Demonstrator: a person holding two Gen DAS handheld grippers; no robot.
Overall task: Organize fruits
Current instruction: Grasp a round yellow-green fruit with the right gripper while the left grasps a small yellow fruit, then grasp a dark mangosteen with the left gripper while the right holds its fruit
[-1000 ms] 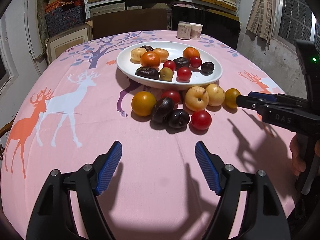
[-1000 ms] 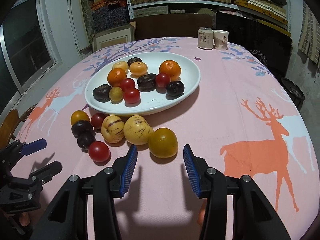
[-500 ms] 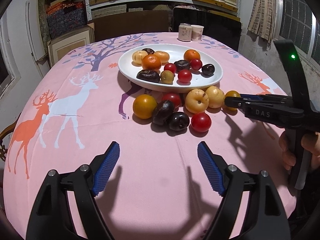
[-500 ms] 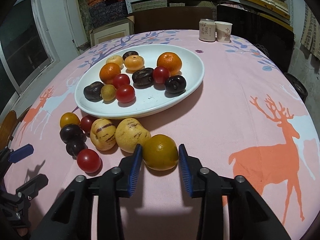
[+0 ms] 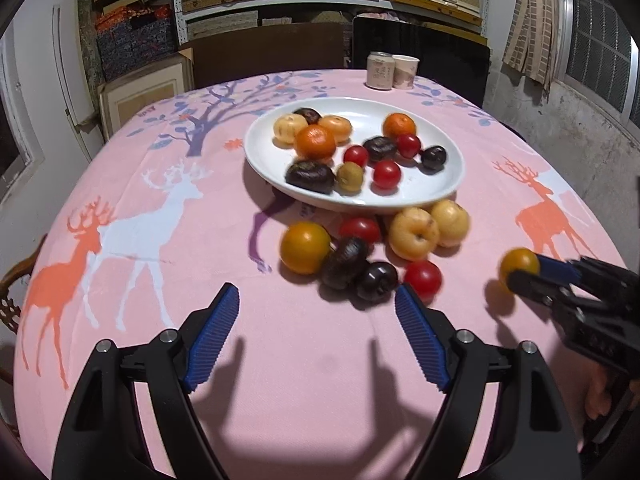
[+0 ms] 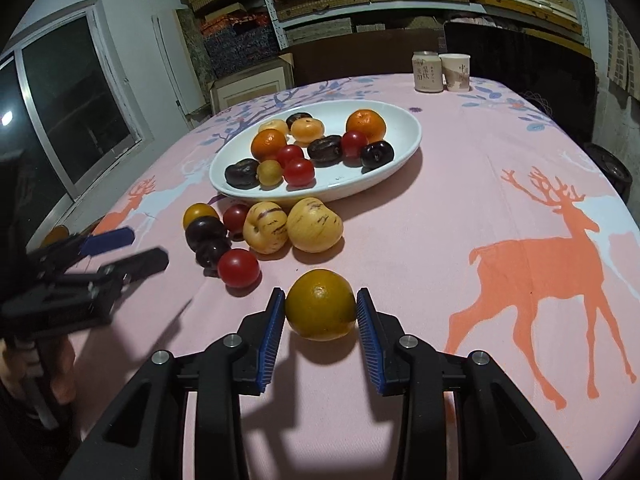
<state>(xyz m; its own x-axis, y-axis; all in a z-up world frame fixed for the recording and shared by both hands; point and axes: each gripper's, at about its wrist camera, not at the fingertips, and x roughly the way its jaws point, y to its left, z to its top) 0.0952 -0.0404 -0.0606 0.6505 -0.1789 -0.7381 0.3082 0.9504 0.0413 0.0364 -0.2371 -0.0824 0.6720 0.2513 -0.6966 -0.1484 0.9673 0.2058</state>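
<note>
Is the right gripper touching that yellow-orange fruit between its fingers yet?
Touching. In the right wrist view both blue pads of the right gripper press the sides of the yellow-orange fruit, no gap visible.

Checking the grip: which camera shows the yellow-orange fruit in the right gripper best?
The right wrist view: the yellow-orange fruit sits large and sharp between the right gripper's blue pads. The left wrist view shows it small, near the frame's right edge, partly hidden by a finger.

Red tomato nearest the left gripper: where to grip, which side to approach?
Grip the red tomato across its round middle, coming from the near side where the tablecloth is bare. A dark plum touches its left, so close carefully with the left gripper.
</note>
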